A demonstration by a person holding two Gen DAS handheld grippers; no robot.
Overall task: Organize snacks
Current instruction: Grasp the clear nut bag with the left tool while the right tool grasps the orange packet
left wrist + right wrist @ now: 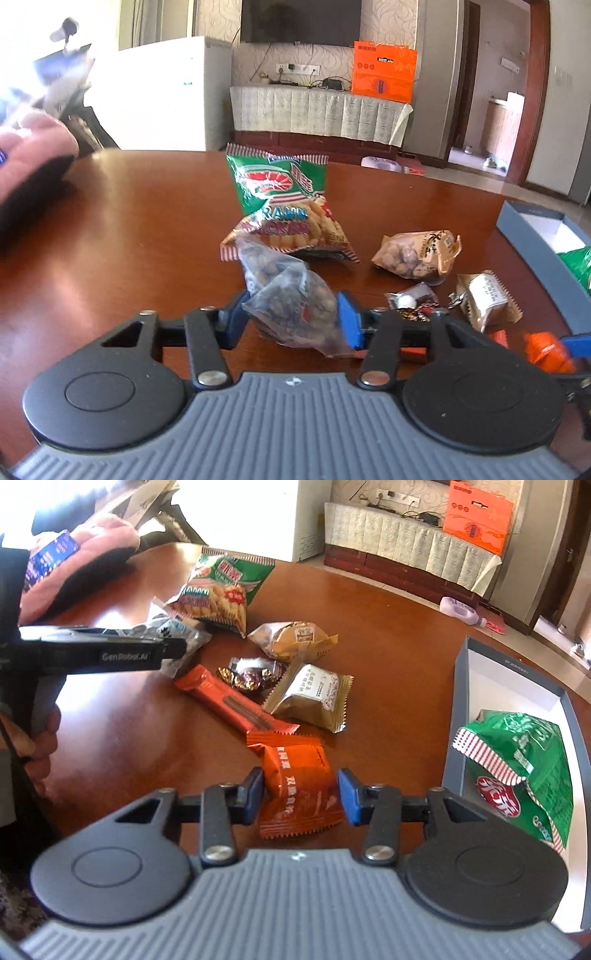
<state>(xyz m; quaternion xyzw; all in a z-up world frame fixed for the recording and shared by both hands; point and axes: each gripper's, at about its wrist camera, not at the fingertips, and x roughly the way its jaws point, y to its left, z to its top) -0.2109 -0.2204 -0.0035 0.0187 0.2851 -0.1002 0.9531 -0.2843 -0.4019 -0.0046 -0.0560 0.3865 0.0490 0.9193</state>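
The left gripper (291, 317) points slantwise down at the table, its blue pads (349, 319) pressed against both sides of a clear bag of nuts (295, 314). The right gripper (301, 797) tilts down more steeply, its blue pads (349, 797) touching either side of an orange packet (299, 794). Seen from the right wrist, the person's left hand (40, 746) curls around the handle of its gripper, fingers wrapped tight.

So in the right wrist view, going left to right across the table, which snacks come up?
Long orange bar → orange packet between the right tongs → tan pastry packet → green bag in the box.
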